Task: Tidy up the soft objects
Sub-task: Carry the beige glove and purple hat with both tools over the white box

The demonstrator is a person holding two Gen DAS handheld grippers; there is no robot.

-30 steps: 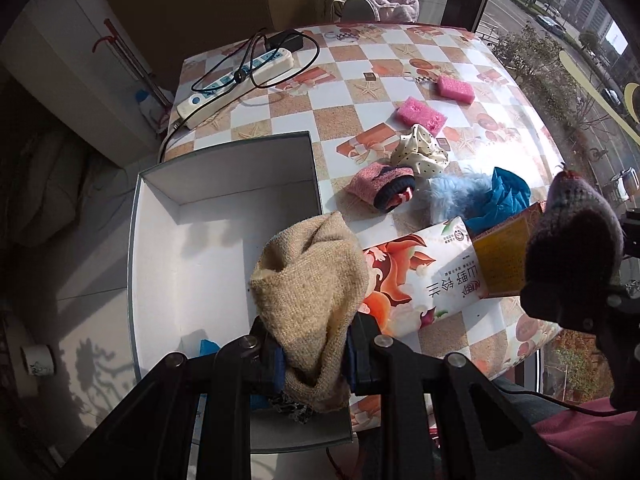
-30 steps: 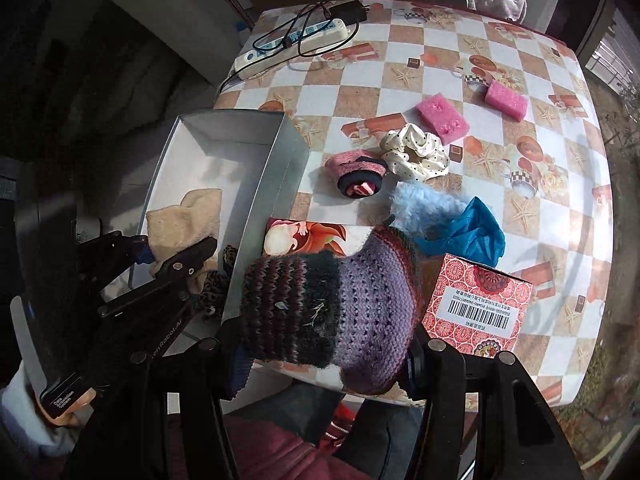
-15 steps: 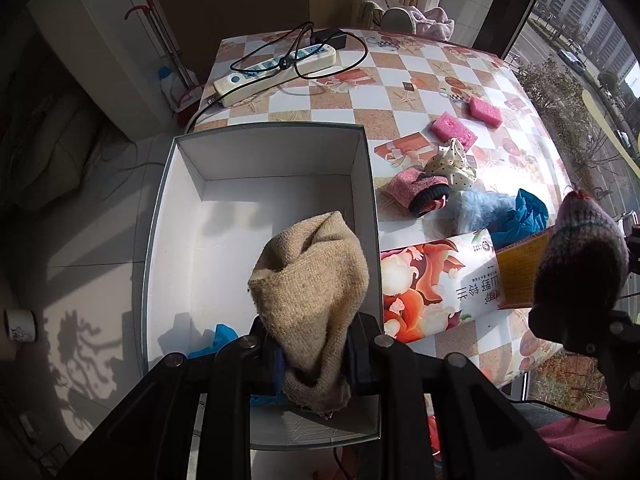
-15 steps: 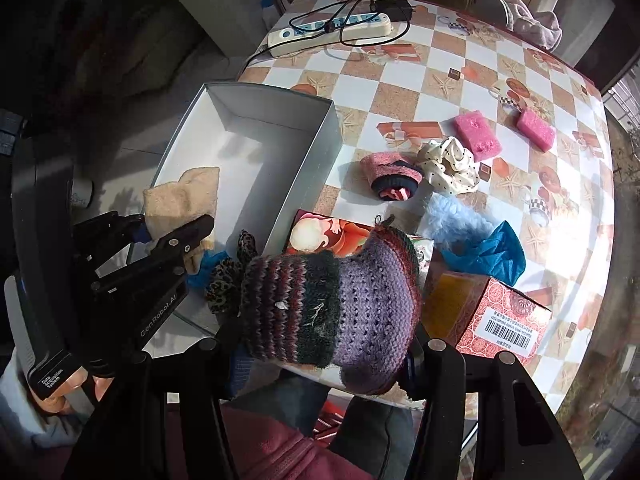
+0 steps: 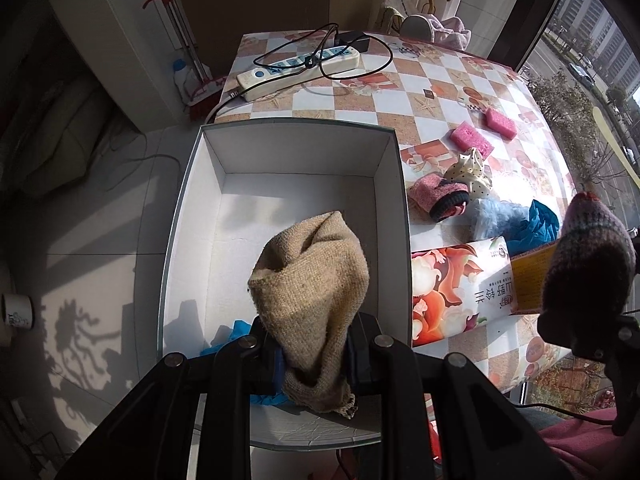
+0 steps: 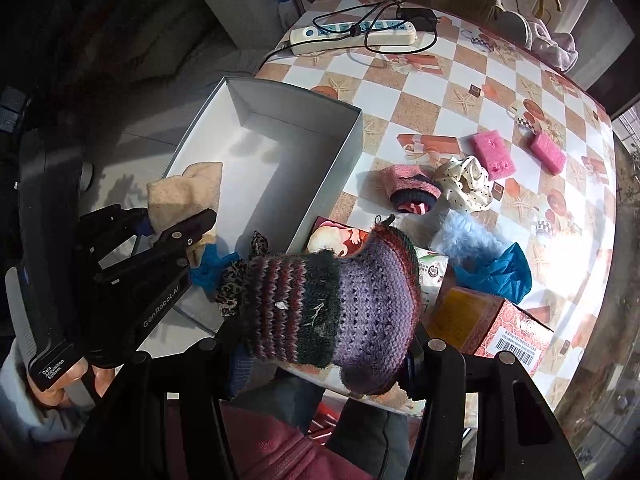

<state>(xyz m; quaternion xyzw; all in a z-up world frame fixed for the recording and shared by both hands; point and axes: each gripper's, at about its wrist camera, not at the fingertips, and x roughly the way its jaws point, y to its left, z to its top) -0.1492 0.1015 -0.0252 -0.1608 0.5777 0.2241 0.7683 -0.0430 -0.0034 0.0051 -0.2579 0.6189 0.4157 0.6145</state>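
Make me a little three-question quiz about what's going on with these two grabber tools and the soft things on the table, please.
1. True or false: the left gripper is shut on the tan knitted piece.
2. What does the right gripper hold? A) the striped purple knit B) a pink sponge C) the blue fluffy item
3. Fill in: the left gripper's item hangs over the white ____.

Key:
1. True
2. A
3. box
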